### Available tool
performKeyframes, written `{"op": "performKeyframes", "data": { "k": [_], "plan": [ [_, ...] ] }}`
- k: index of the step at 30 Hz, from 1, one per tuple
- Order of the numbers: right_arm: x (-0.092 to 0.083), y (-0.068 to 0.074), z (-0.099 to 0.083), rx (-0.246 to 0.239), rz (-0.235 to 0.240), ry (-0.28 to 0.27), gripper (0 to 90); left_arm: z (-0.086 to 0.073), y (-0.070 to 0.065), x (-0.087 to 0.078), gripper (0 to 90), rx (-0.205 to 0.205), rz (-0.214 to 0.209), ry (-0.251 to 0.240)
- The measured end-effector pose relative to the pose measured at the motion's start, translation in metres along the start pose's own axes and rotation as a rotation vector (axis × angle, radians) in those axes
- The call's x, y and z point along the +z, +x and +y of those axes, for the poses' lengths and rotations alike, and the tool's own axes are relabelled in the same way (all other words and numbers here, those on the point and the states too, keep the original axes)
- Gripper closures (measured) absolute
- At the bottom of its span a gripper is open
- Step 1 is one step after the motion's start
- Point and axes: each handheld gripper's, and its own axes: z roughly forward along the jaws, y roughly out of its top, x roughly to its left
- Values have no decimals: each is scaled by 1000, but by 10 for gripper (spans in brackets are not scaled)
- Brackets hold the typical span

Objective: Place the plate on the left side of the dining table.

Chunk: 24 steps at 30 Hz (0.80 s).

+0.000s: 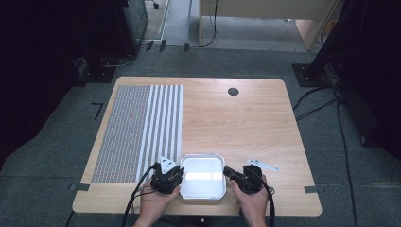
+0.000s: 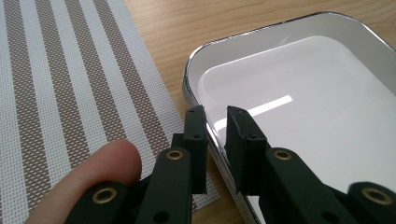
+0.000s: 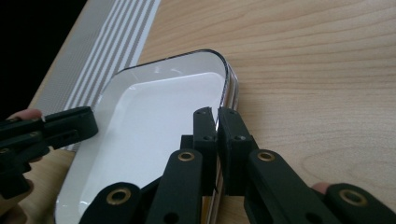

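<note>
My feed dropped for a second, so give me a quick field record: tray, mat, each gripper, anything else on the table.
tray: white, empty, metal rim, near table edge, between the two grippers
mat: striped, flat on the left half, its right edge beside the tray
left gripper: jaws straddle the tray's left rim, a gap between them, not clamped
right gripper: jaws pinched on the tray's right rim
other: small pale flat item right of the tray, too small to identify
table: wooden, round dark grommet at far side
</note>
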Motion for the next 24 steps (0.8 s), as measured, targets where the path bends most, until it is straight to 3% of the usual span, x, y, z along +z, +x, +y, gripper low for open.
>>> {"op": "performKeyframes", "data": {
  "k": [5, 14, 18, 24],
  "plan": [
    [-5, 2, 0, -4, 21, -17, 858, 0, -1, 0, 777, 7, 3, -4],
    [1, 11, -5, -63, -81, -14, 872, 0, -2, 1, 751, 19, 8, -5],
    [-1, 13, -5, -28, -89, -41, 888, -1, -7, 1, 691, 63, 43, -16],
    [-7, 13, -4, 5, -99, -81, 898, 2, -4, -3, 612, 34, 28, -40]
  ]
}}
